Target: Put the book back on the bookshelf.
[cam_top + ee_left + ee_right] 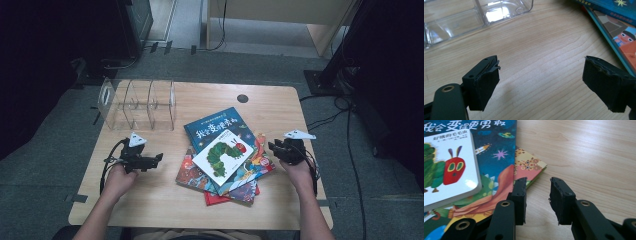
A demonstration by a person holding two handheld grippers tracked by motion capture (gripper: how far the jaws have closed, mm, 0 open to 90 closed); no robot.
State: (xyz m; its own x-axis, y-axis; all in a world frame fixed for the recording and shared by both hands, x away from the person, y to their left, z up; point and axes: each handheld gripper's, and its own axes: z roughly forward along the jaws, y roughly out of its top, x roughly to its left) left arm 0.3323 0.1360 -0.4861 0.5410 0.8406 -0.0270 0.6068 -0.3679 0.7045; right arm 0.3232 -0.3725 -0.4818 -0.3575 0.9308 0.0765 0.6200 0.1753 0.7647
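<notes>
Step in hand, as judged: approach to the book pile, no book gripped yet. The right gripper sits at the pile's right edge, jaws narrowed but clamping nothing; bare table shows between them, and one jaw stands just beside the lowest book's corner. The left gripper rests released, jaws wide, left of the pile. The caterpillar book lies topmost. Beyond stands the clear rack. Next move probably calls for seating one book edge between the right jaws.
</notes>
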